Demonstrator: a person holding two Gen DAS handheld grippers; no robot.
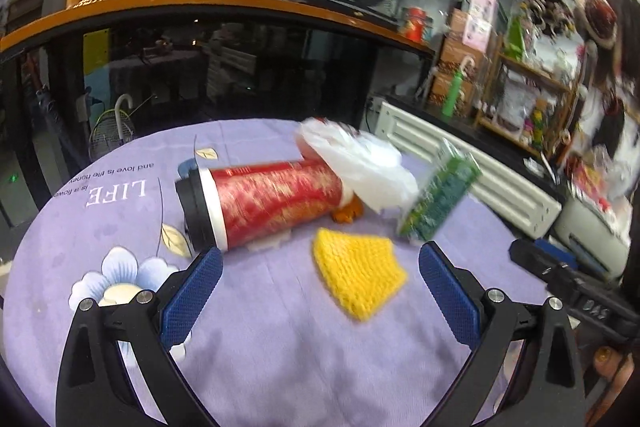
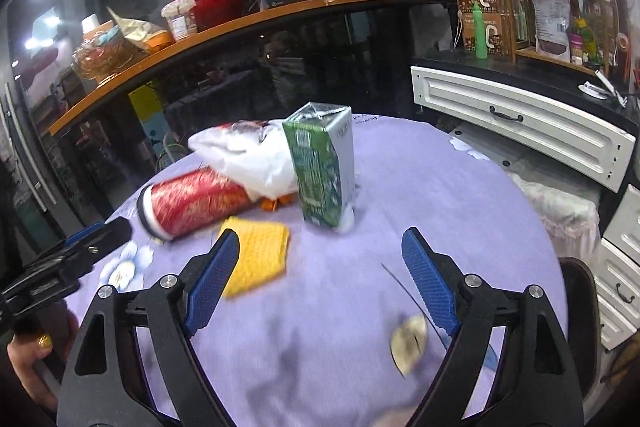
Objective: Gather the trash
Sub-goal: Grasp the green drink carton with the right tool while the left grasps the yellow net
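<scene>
Round counter (image 1: 280,327), lilac floral cloth; near edge cut off by both views.

Red canister (image 1: 272,201), black-and-white cap: lying on its side at centre; far end hidden under a white plastic bag (image 1: 360,163).

White plastic bag: crumpled, draped over the canister; contents not visible.

Green carton (image 2: 320,167): upright just right of the bag (blurred and tilted-looking in the left wrist view); print unreadable; a small white scrap at its base, unclear what.

Orange scrap (image 1: 348,213): small, mostly hidden between canister and bag; kind unclear.

Yellow knitted cloth (image 1: 358,271): flat on the counter in front of the canister, edges blurred.

Left gripper (image 1: 320,267): fingers spread wide, empty; the yellow cloth lies between them, untouched.

Right gripper (image 2: 320,259): fingers spread wide, empty; its left finger overlaps the cloth's edge in view
</scene>
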